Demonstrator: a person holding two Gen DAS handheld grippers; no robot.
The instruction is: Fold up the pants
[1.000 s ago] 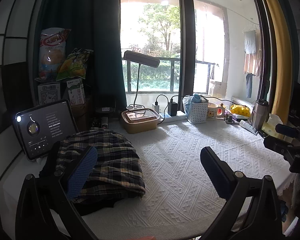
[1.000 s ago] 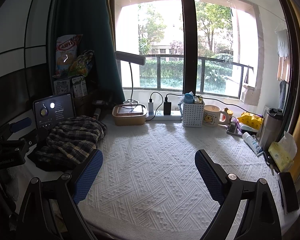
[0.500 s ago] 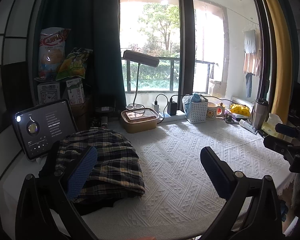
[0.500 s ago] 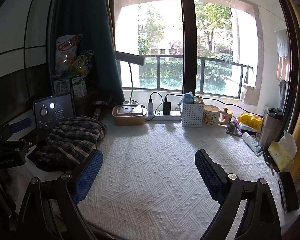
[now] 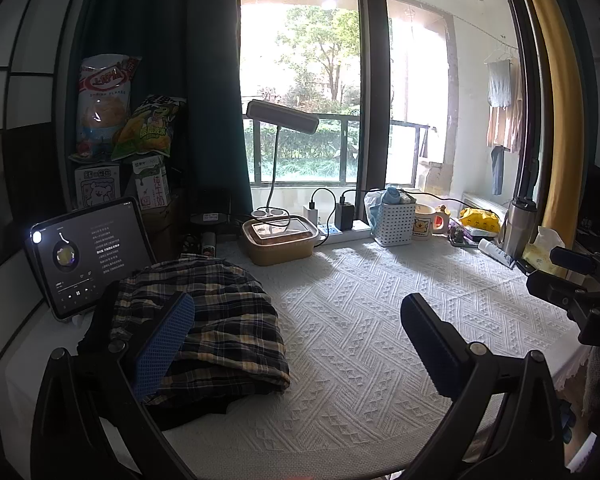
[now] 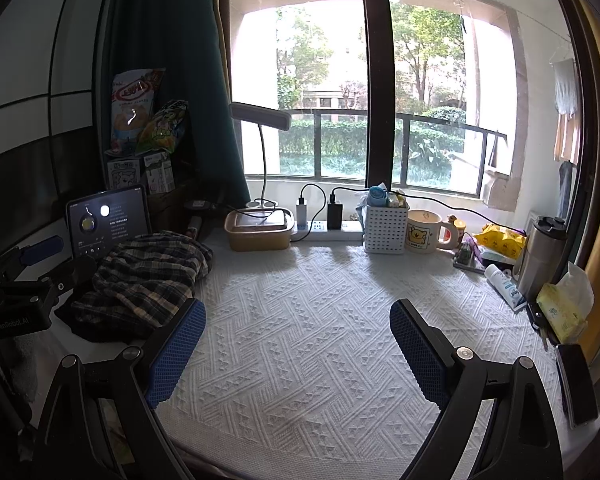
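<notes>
Plaid pants (image 5: 220,320) lie bunched in a heap on top of a dark garment at the left of the white textured cloth (image 5: 360,320); they also show in the right wrist view (image 6: 148,276). My left gripper (image 5: 296,336) is open and empty, its left finger hanging over the heap's near edge. My right gripper (image 6: 296,344) is open and empty above the bare cloth (image 6: 308,320), right of the pants. Each gripper's body shows at the edge of the other's view.
A tablet (image 5: 88,252) stands behind the pants. Along the window side are a lunch box (image 5: 280,240), desk lamp (image 5: 282,120), power strip (image 5: 340,232), white basket (image 5: 394,220), mug (image 5: 424,226). A steel tumbler (image 6: 540,252), tissues (image 6: 564,308), phone (image 6: 578,384) sit at right.
</notes>
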